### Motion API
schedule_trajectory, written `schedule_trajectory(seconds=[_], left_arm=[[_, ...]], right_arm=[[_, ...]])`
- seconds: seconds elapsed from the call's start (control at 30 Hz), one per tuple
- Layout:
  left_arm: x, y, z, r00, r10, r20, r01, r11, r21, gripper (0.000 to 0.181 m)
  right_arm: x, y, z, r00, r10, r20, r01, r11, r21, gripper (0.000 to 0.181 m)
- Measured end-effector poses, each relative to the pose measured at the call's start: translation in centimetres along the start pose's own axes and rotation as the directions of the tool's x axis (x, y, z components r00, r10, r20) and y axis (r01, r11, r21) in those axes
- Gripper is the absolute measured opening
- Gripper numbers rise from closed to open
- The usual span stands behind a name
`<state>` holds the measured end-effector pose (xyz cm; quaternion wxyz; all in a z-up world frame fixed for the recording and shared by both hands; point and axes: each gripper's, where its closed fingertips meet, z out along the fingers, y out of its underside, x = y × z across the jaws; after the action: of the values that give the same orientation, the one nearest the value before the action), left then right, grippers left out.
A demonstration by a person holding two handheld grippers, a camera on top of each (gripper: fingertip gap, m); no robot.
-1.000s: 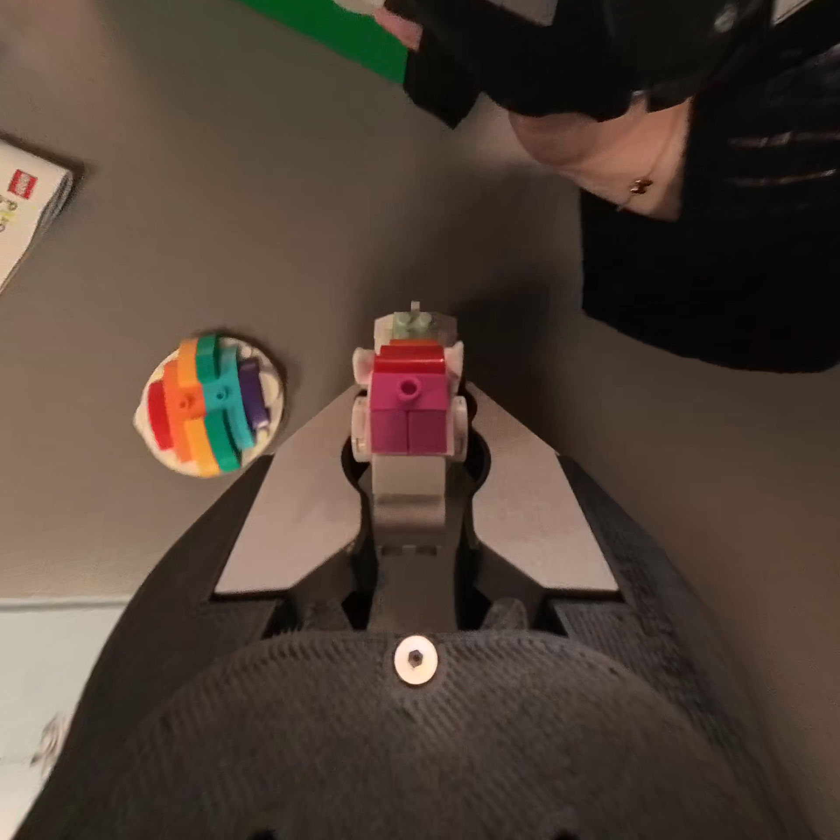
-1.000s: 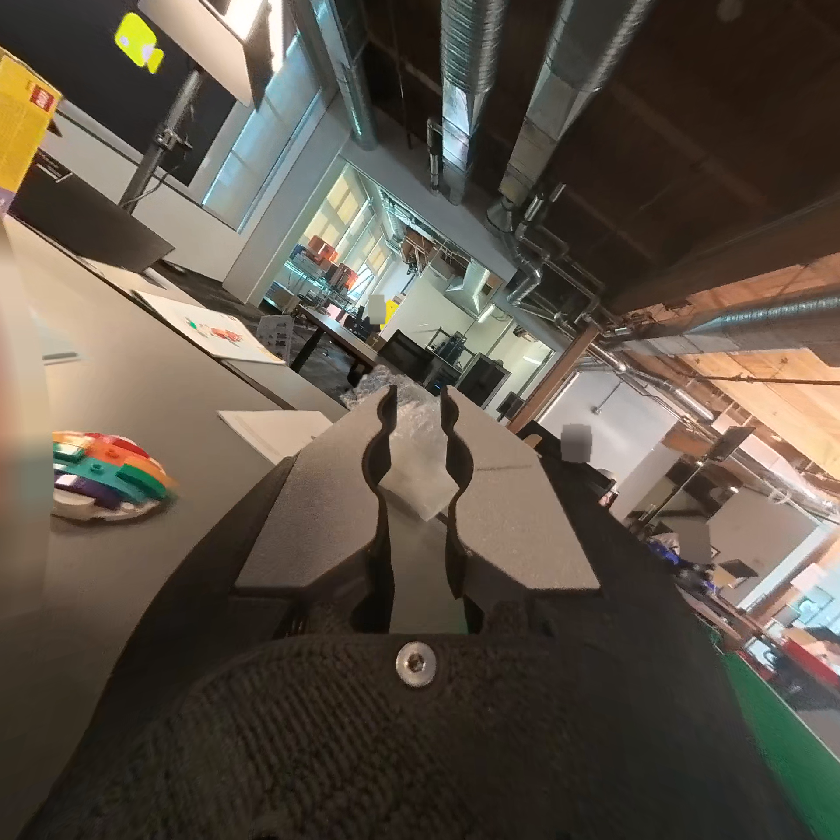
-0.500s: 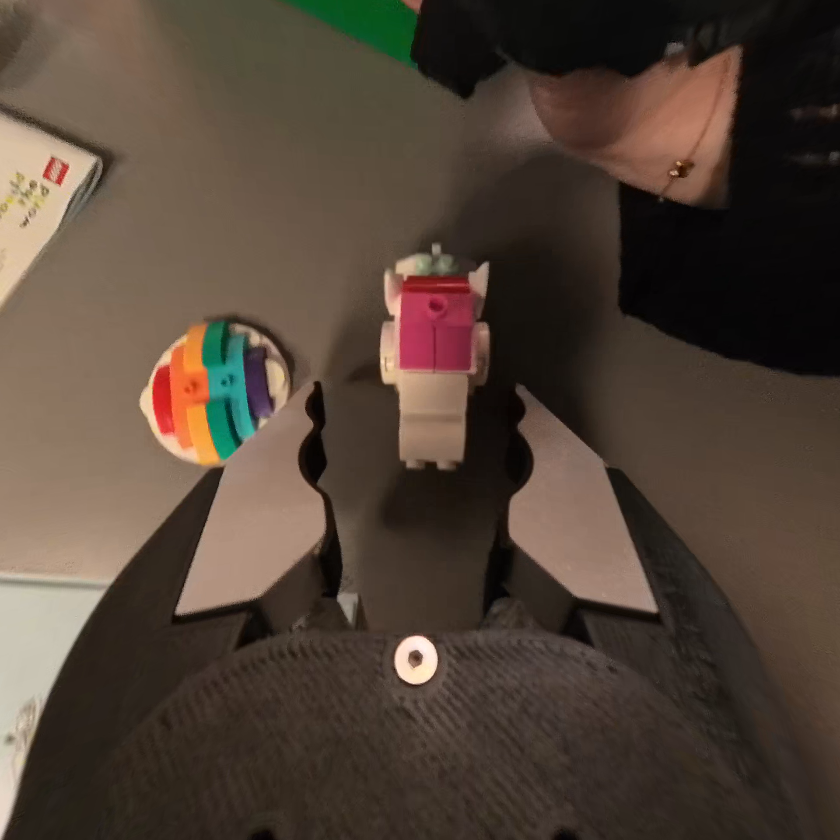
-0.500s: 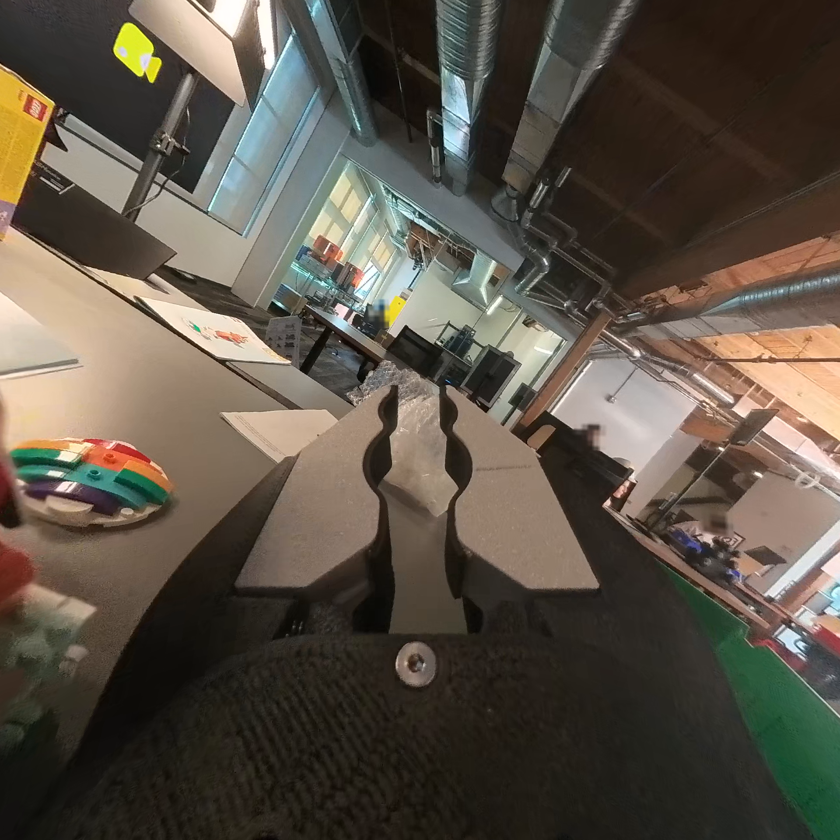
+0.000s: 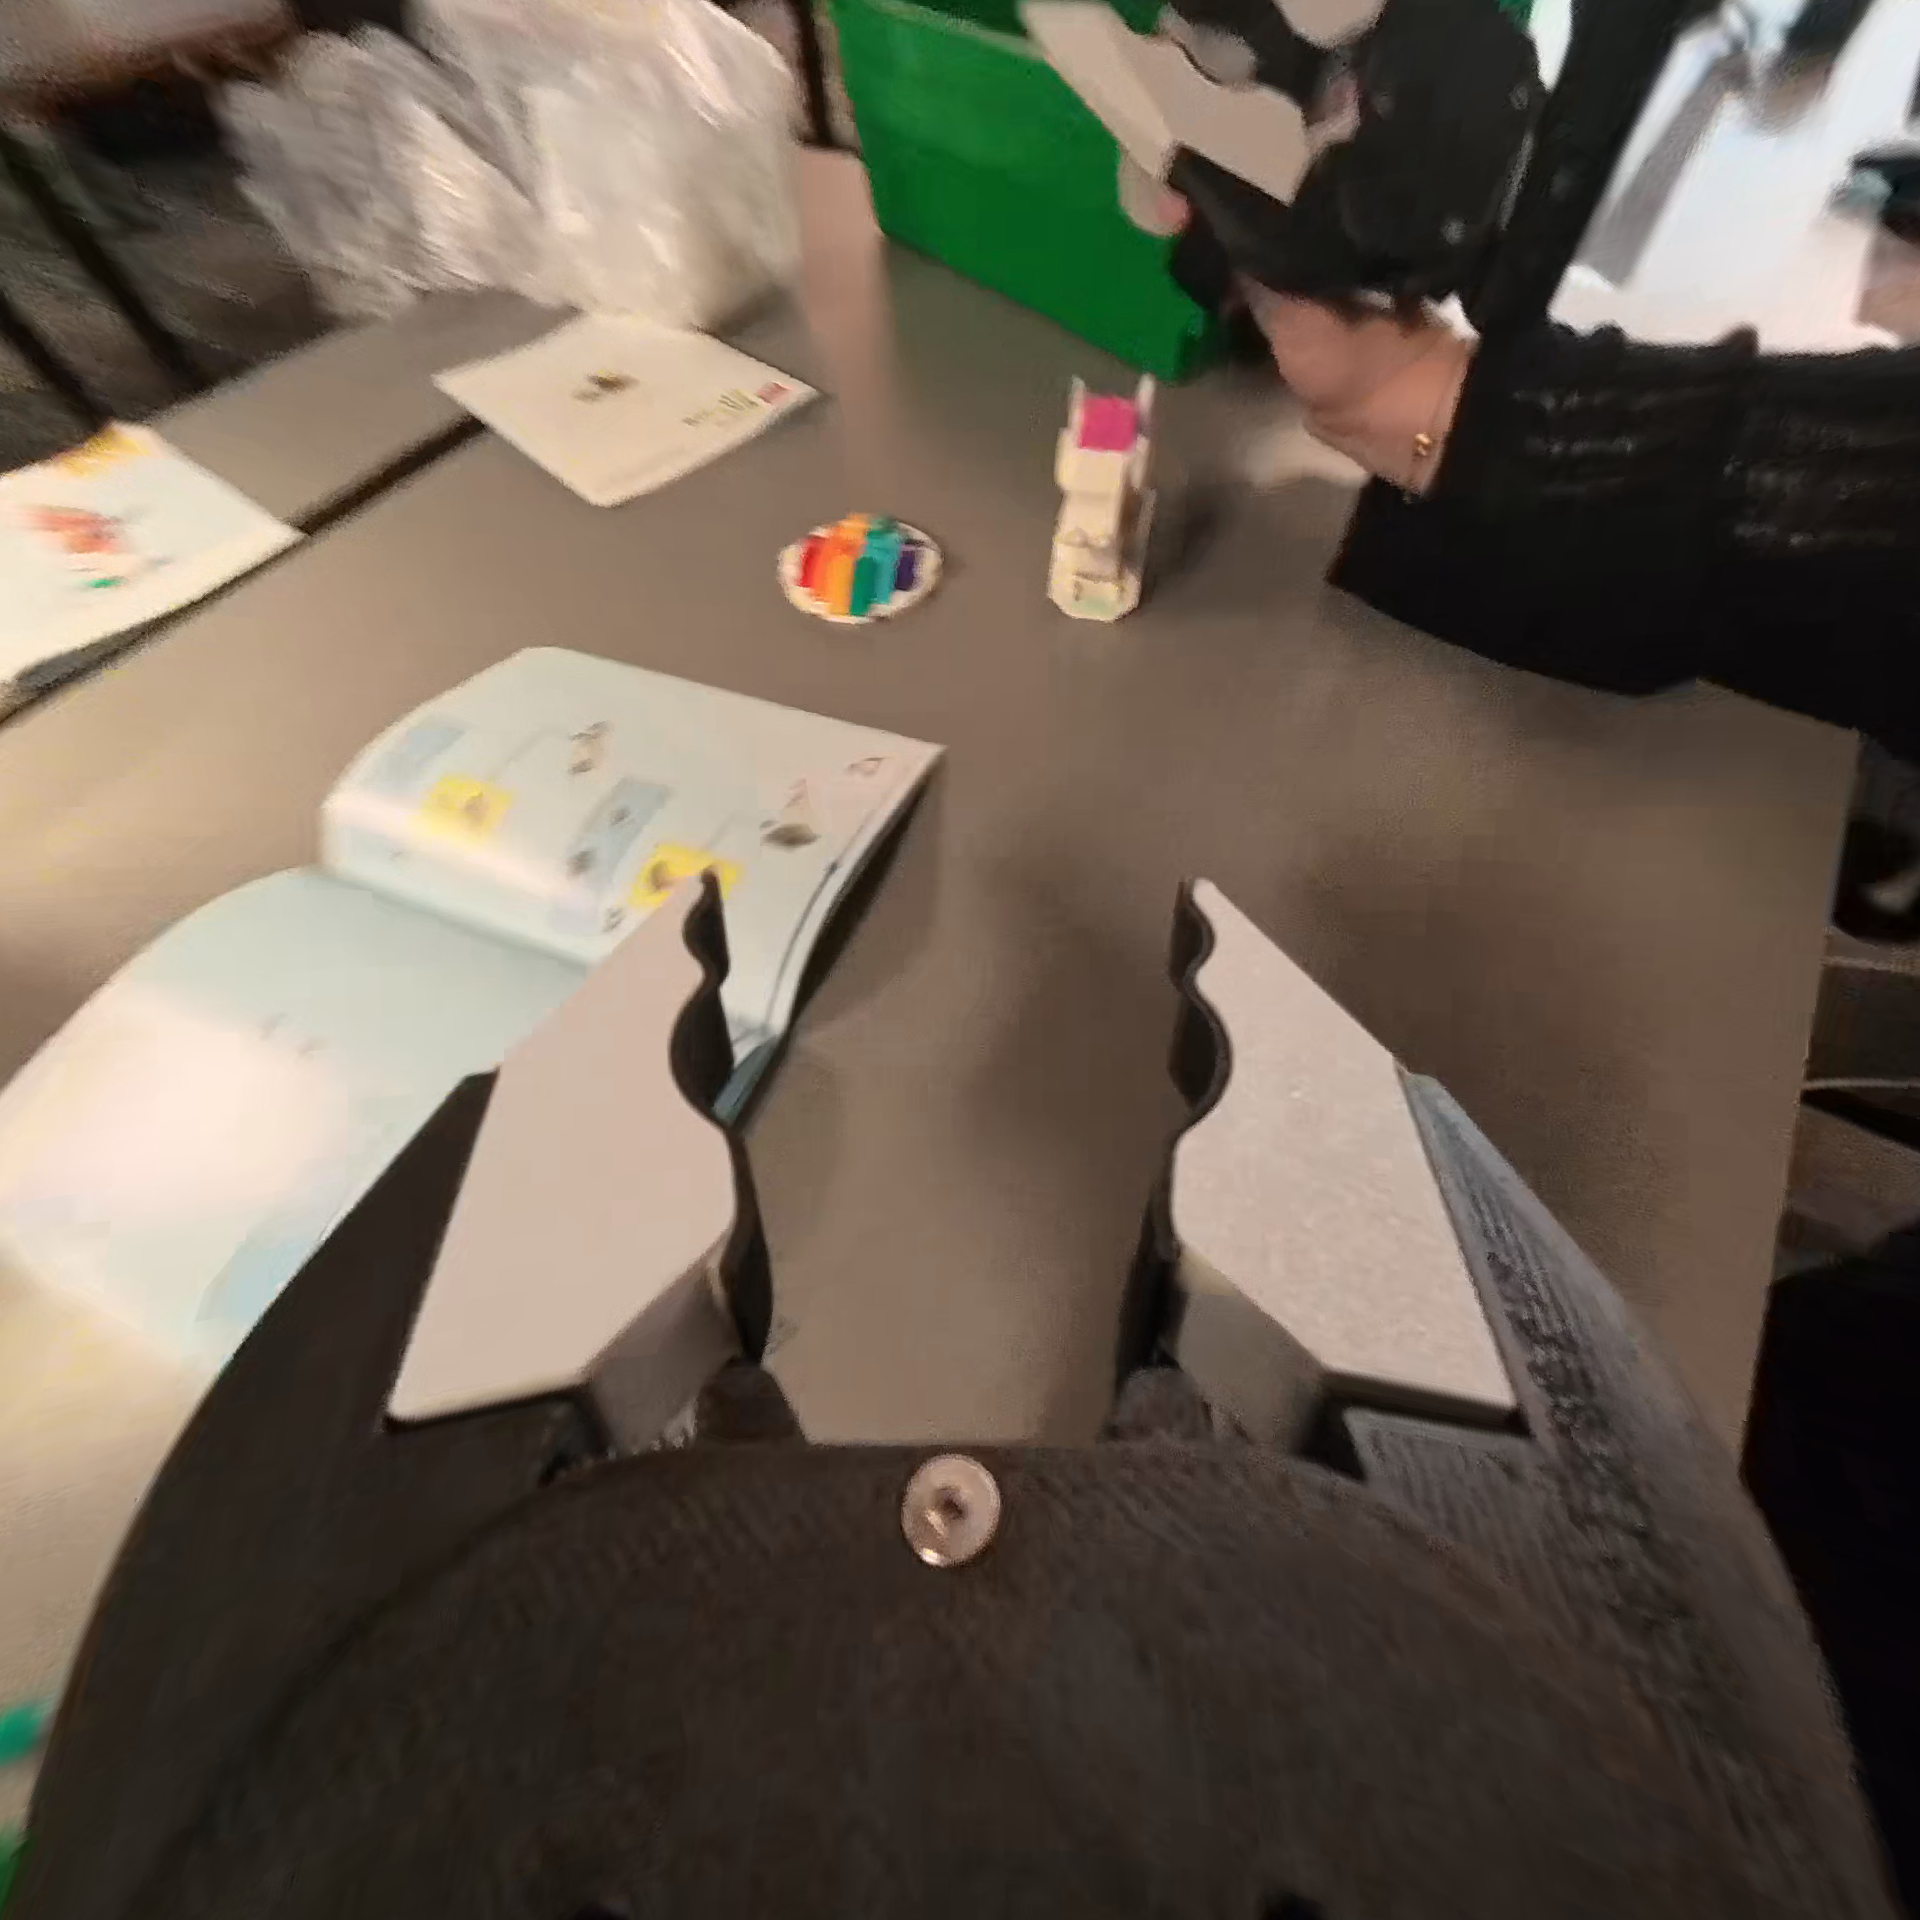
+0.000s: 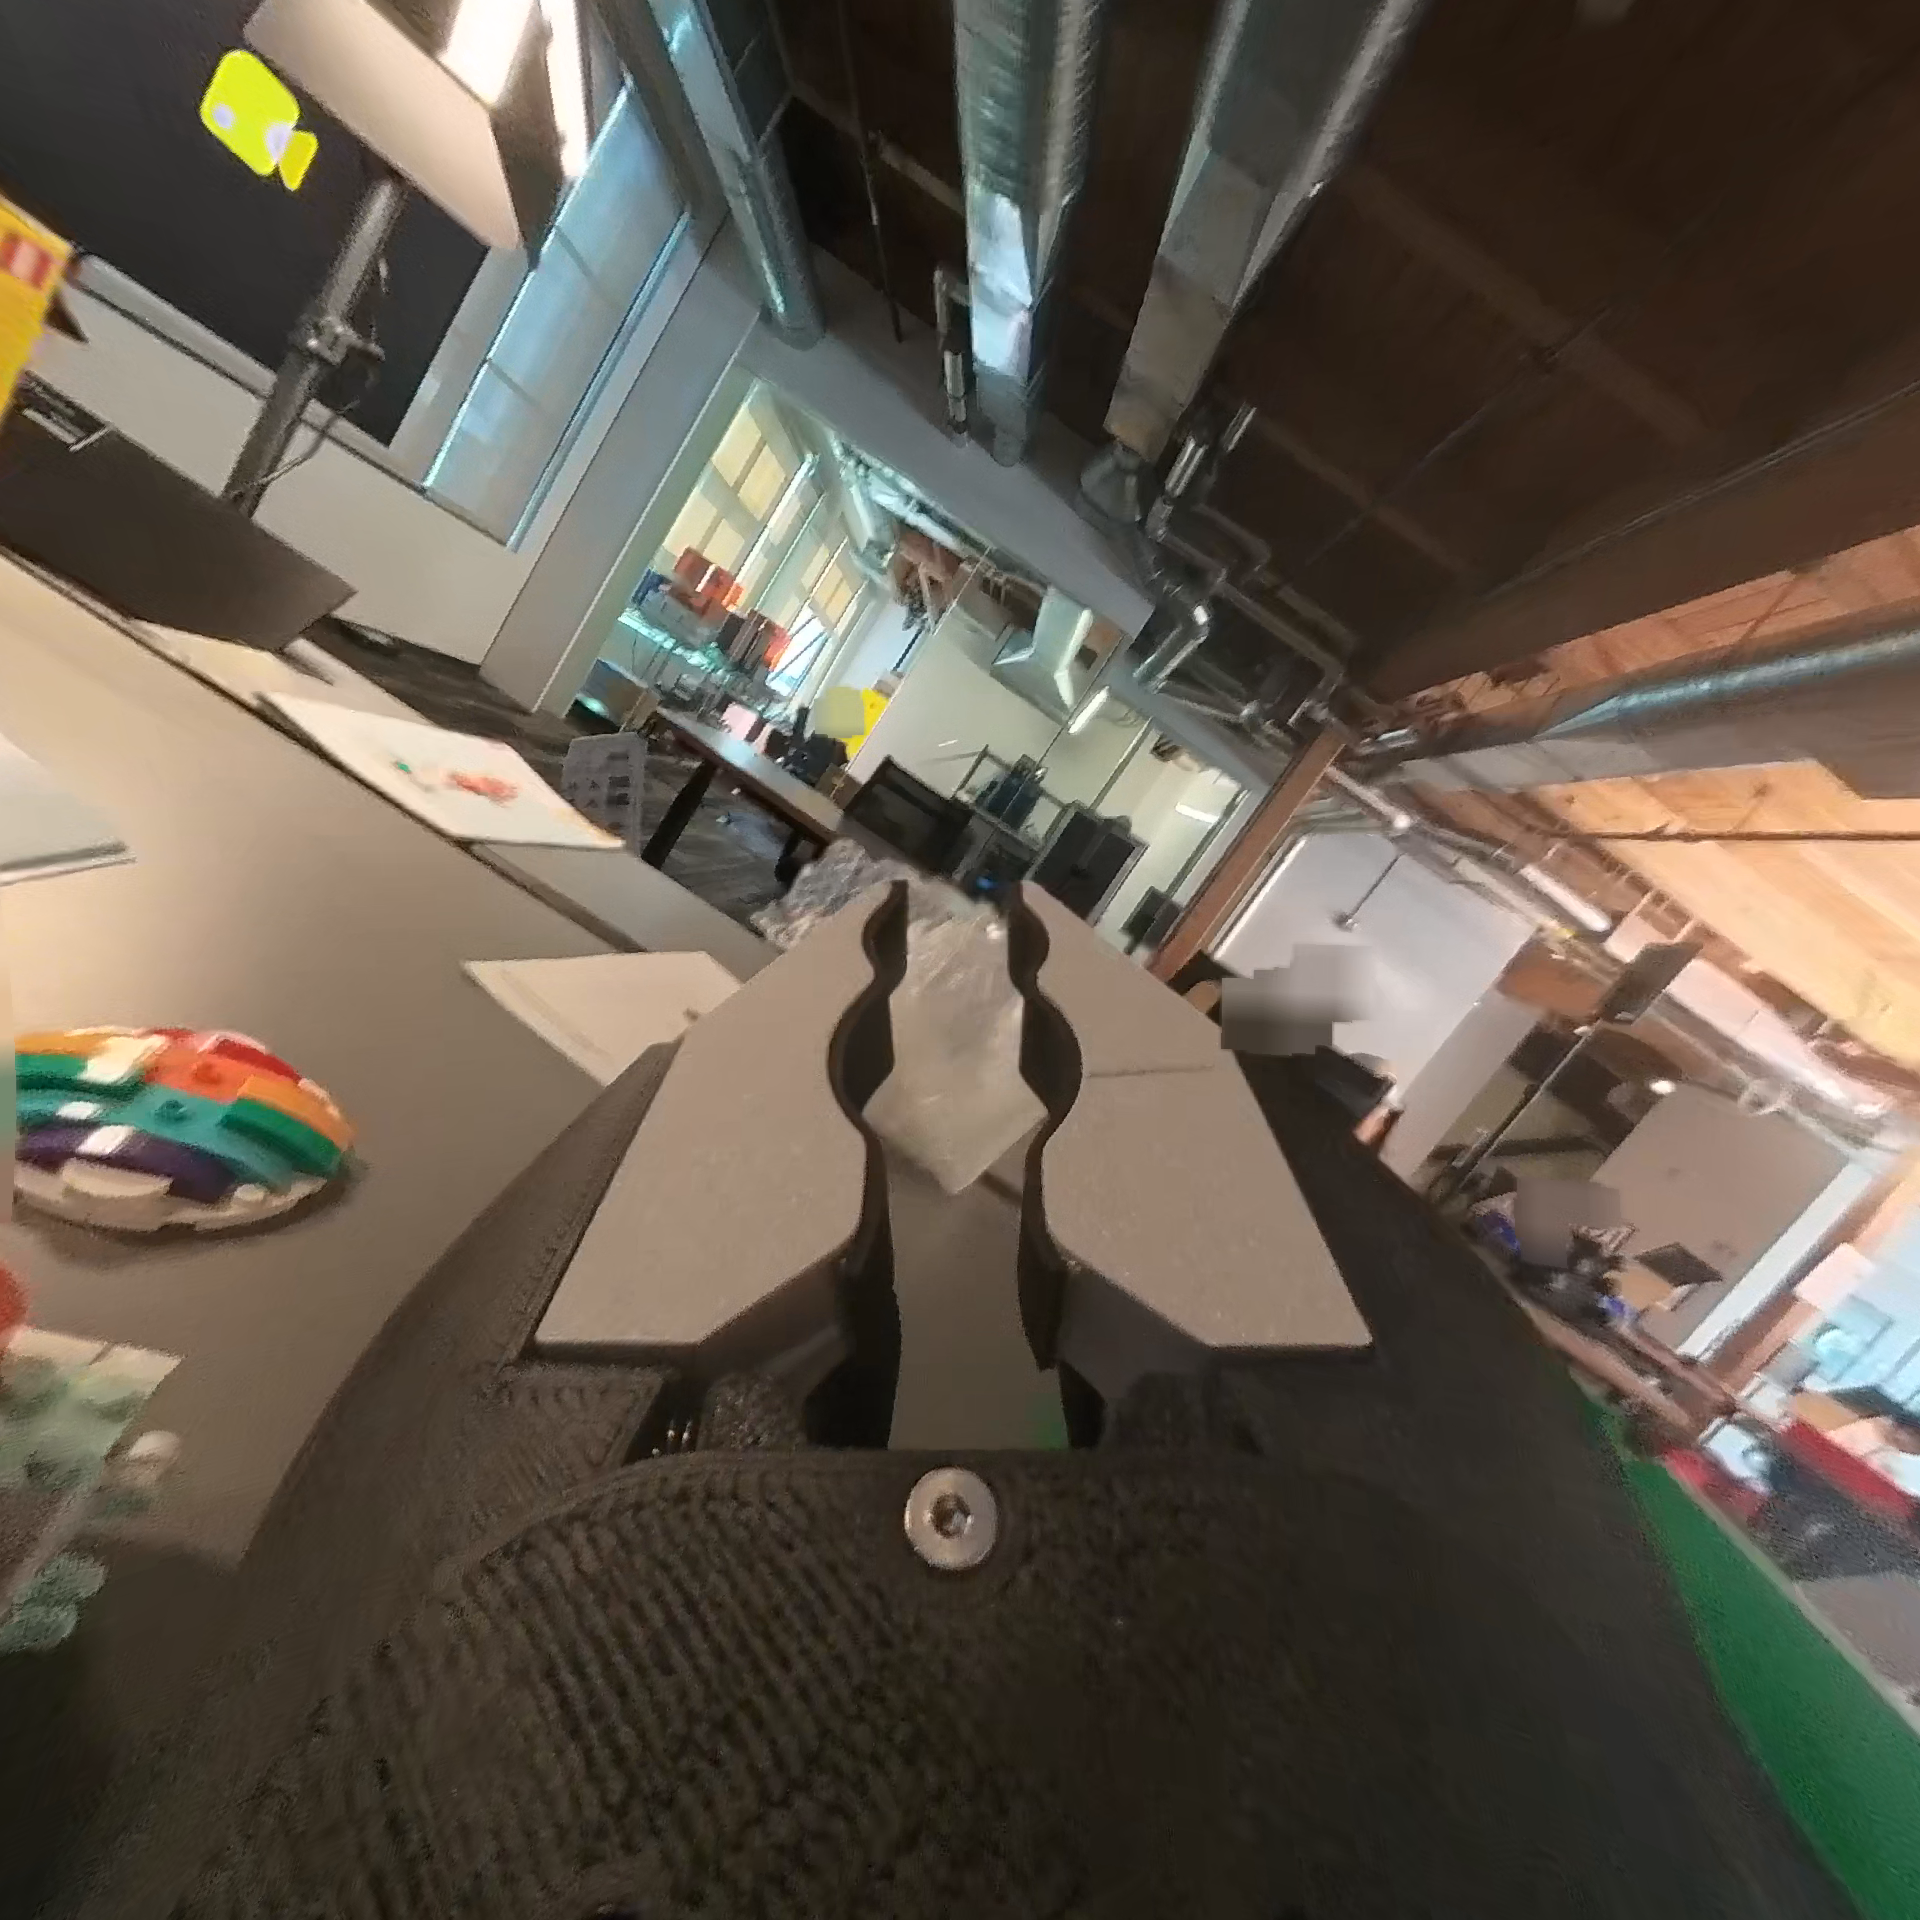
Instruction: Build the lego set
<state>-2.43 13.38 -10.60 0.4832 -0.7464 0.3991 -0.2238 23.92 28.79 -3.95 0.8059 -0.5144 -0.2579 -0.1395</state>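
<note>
A white lego figure [image 5: 1099, 520] with a pink and red top stands upright on the grey table [image 5: 1299, 831]. A round white disc with rainbow bricks [image 5: 860, 566] lies just left of it. My left gripper [image 5: 945, 899] is open and empty, well back from both. My right gripper [image 6: 956, 914] points across the room over the table, its jaws a narrow gap apart with nothing between them. It also shows in the left wrist view [image 5: 1174, 94], held in a hand behind the figure. The disc [image 6: 177, 1122] lies to its left; the figure [image 6: 62, 1455] is a blur at the left edge.
An open instruction booklet [image 5: 582, 831] lies left of my left gripper. A second booklet [image 5: 623, 405], a paper sheet [image 5: 94, 540], clear plastic bags [image 5: 499, 156] and a green bin [image 5: 997, 177] are at the back. A black sleeve [image 5: 1662, 520] reaches in from the right. The tips of one gripper are about 30 centimetres away from the tips of the other. To the disc [image 6: 177, 1122]: right tips about 15 centimetres, left tips about 25 centimetres. It turns up in the left wrist view [image 5: 883, 549] as well.
My left gripper has opened, let go of the lego figure and pulled far back from it. The figure now stands alone on the table. My right gripper has barely moved.
</note>
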Motion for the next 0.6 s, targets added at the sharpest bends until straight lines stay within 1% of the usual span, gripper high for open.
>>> schedule_trajectory(seconds=[0.03, 0.1, 0.13, 0.2, 0.27, 0.3, 0.37, 0.43, 0.47, 0.53, 0.6], left_arm=[[-0.5, 0.2, -1.9, 0.999, -0.011, 0.042, 0.01, 0.999, 0.041, 0.085], [-0.6, 1.7, -4.9, 0.996, -0.046, 0.07, 0.041, 0.997, 0.068, 0.088], [-0.8, 2.7, -6.0, 0.994, -0.066, 0.09, 0.06, 0.996, 0.067, 0.093], [-1.4, 4.5, -7.9, 0.986, -0.079, 0.144, 0.069, 0.995, 0.077, 0.095], [-2.1, 5.5, -9.4, 0.978, -0.088, 0.192, 0.067, 0.991, 0.113, 0.093], [-2.1, 5.7, -9.9, 0.977, -0.107, 0.182, 0.085, 0.988, 0.128, 0.091], [-1.1, 5.7, -10.0, 0.985, -0.151, 0.079, 0.141, 0.982, 0.123, 0.091], [0.3, 6.0, -9.8, 0.994, -0.106, -0.03, 0.108, 0.991, 0.078, 0.091], [0.7, 6.5, -9.7, 0.997, -0.06, -0.051, 0.063, 0.997, 0.047, 0.091], [1.7, 7.7, -9.4, 0.993, 0.048, -0.11, -0.049, 0.999, 0.0, 0.091], [2.0, 8.2, -9.2, 0.986, 0.116, -0.121, -0.115, 0.993, 0.019, 0.088]], right_arm=[[0.6, -0.8, -0.1, 0.999, -0.024, -0.026, 0.024, 1.0, 0.019, 0.018], [1.4, -3.5, -0.7, 0.993, -0.099, -0.07, 0.105, 0.991, 0.079, 0.019], [1.2, -5.4, -1.2, 0.986, -0.148, -0.078, 0.157, 0.98, 0.126, 0.02], [0.2, -9.5, -2.3, 0.972, -0.219, -0.09, 0.234, 0.944, 0.232, 0.02], [-2.0, -14.1, -3.8, 0.964, -0.254, -0.079, 0.265, 0.891, 0.368, 0.02], [-3.7, -16.5, -4.9, 0.96, -0.273, -0.06, 0.27, 0.853, 0.446, 0.019], [-7.8, -20.1, -7.3, 0.944, -0.331, 0.003, 0.27, 0.774, 0.573, 0.019], [-12.3, -21.8, -9.4, 0.924, -0.37, 0.1, 0.222, 0.729, 0.648, 0.019], [-14.6, -22.1, -10.3, 0.911, -0.376, 0.171, 0.173, 0.723, 0.669, 0.019], [-18.7, -22.0, -11.7, 0.87, -0.371, 0.324, 0.061, 0.734, 0.676, 0.019], [-21.4, -21.4, -12.5, 0.825, -0.379, 0.42, 0.006, 0.748, 0.664, 0.019]])
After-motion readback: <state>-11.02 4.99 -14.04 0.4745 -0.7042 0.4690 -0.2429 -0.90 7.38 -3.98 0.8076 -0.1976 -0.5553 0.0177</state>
